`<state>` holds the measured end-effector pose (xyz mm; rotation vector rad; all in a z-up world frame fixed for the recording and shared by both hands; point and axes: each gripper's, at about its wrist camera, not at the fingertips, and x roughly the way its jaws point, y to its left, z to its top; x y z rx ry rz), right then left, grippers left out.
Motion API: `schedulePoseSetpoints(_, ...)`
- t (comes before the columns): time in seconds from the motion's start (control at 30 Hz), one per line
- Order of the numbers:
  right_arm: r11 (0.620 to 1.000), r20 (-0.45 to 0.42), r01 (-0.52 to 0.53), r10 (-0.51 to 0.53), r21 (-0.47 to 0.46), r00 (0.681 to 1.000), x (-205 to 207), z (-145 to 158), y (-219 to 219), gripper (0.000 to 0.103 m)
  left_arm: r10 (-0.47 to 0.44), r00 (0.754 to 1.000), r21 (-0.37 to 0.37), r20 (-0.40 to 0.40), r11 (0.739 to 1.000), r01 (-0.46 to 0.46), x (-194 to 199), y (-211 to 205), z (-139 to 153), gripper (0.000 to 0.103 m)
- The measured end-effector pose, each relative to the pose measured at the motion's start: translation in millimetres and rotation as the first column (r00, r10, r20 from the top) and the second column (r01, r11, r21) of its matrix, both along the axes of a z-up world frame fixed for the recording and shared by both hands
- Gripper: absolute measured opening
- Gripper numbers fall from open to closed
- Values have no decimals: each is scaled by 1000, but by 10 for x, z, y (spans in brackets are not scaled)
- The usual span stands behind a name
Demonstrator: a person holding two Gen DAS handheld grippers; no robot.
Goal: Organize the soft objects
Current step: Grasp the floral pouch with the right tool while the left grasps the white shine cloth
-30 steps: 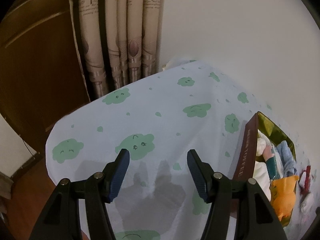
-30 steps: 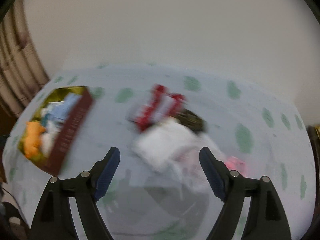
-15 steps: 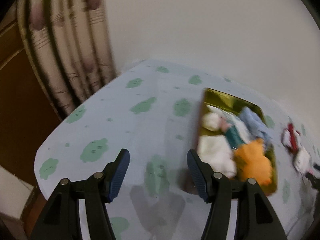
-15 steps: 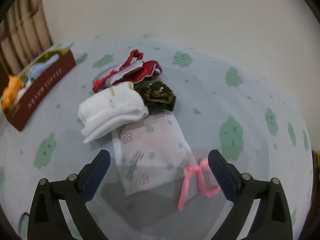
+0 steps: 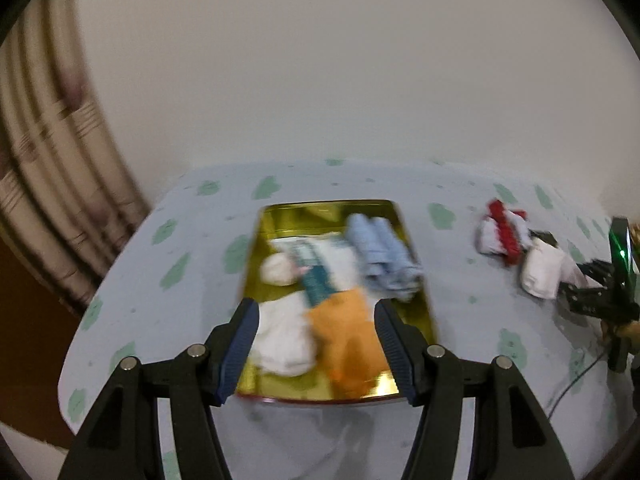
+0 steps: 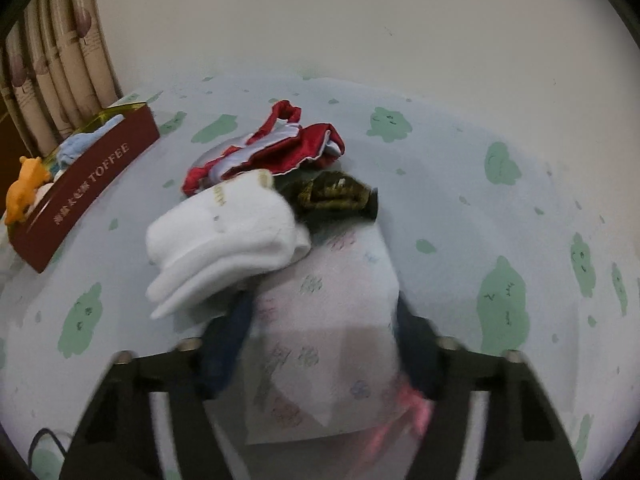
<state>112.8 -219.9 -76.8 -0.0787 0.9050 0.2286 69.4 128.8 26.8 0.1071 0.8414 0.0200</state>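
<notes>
In the left wrist view, the left gripper (image 5: pixel 314 346) hangs over the near end of a gold-lined box (image 5: pixel 296 212) on a pale blue tablecloth (image 5: pixel 168 280) with green patches. Its jaws stand spread with nothing between the pads. The box holds a white cloth (image 5: pixel 286 340), an orange piece (image 5: pixel 352 340), a light blue roll (image 5: pixel 380 256) and a teal-and-white item, all blurred. To the right on the cloth lie a red and white garment (image 5: pixel 502 232) and white socks (image 5: pixel 542 272), with the other gripper at the frame's right edge.

In the right wrist view, the right gripper (image 6: pixel 320 344) is down on a white flowered pouch (image 6: pixel 324 320) with a pink ribbon (image 6: pixel 400 420). Its jaws have just been closing and now pinch the pouch from both sides, though the fingers are blurred. The white socks (image 6: pixel 228 236) overlap the pouch's far left corner. Beyond them lie the red and white garment (image 6: pixel 280 148) and a dark patterned bundle (image 6: pixel 336 196). The box, maroon outside and lettered TOFFEE (image 6: pixel 88 184), sits at far left near a curtain (image 6: pixel 56 68).
</notes>
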Motion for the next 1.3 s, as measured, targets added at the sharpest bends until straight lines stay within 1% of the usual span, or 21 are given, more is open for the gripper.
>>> schedulePoseSetpoints(0.03, 1000, 3, -2, 2, 0, 1000, -27, 4, 3, 42, -27, 1000, 7, -9, 1000, 27, 40, -124, -25, 61)
schedulePoseSetpoints(0.07, 1000, 6, -3, 3, 3, 1000, -63, 9, 4, 37, -48, 999, 8, -15, 999, 49, 71, -221, -47, 61)
schedulePoseSetpoints(0.1, 1000, 5, -2, 2, 10, 1000, -92, 15, -6, 29, -93, 995, 0, -27, 996, 93, 113, -372, -80, 61)
schedulePoseSetpoints(0.13, 1000, 3, 4, -4, 20, 1000, -137, 22, -21, 25, -125, 991, -9, -38, 992, 125, 143, -489, -108, 61)
schedulePoseSetpoints(0.2, 999, -3, 17, -17, 32, 1000, -197, 23, -62, 21, -192, 979, -38, -60, 981, 190, 200, -719, -174, 62)
schedulePoseSetpoints(0.3, 997, -8, 52, -51, 54, 999, -347, 19, -170, 18, -263, 961, -59, -86, 964, 258, 261, -1039, -273, 62)
schedulePoseSetpoints(0.33, 996, -10, 65, -64, 59, 998, -383, 16, -210, 17, -292, 951, -73, -103, 956, 286, 303, -1175, -322, 62)
schedulePoseSetpoints(0.4, 992, -15, 102, -101, 75, 995, -488, 14, -321, 17, -323, 939, -101, -120, 945, 312, 353, -1349, -380, 62)
schedulePoseSetpoints(0.43, 989, -18, 121, -120, 82, 993, -535, 11, -383, 17, -356, 925, -126, -130, 932, 341, 385, -1479, -414, 62)
schedulePoseSetpoints(0.47, 987, -18, 138, -137, 84, 990, -568, 7, -431, 17, -379, 915, -136, -135, 922, 362, 402, -1575, -436, 62)
schedulePoseSetpoints(0.57, 975, -21, 188, -187, 120, 982, -664, -13, -600, 16, -441, 887, -145, -140, 895, 422, 441, -1811, -500, 62)
schedulePoseSetpoints(0.63, 970, -17, 203, -202, 138, 979, -685, -27, -634, 17, -491, 856, -170, -163, 868, 466, 493, -1995, -562, 62)
schedulePoseSetpoints(0.7, 970, -12, 205, -205, 134, 979, -675, -30, -611, 17, -526, 829, -199, -189, 847, 492, 552, -2123, -629, 62)
schedulePoseSetpoints(0.8, 971, -9, 204, -205, 125, 979, -676, -30, -587, 17, -532, 812, -206, -240, 845, 493, 662, -2288, -706, 62)
schedulePoseSetpoints(0.9, 966, -15, 206, -206, 159, 978, -692, -38, -640, 17, -519, 819, -191, -246, 854, 484, 806, -2386, -762, 62)
schedulePoseSetpoints(1.0, 960, -20, 206, -206, 187, 978, -700, -44, -692, 17, -503, 823, -194, -264, 864, 465, 975, -2443, -826, 62)
schedulePoseSetpoints(1.13, 957, -23, 206, -206, 202, 978, -699, -49, -709, 17, -499, 810, -230, -309, 865, 445, 1196, -2521, -978, 62)
schedulePoseSetpoints(1.23, 955, -26, 206, -205, 213, 978, -694, -51, -720, 17, -494, 806, -256, -325, 867, 428, 1262, -2600, -1061, 62)
schedulePoseSetpoints(1.3, 954, -26, 206, -205, 216, 978, -695, -52, -721, 17, -503, 802, -279, -323, 860, 427, 1256, -2647, -1088, 62)
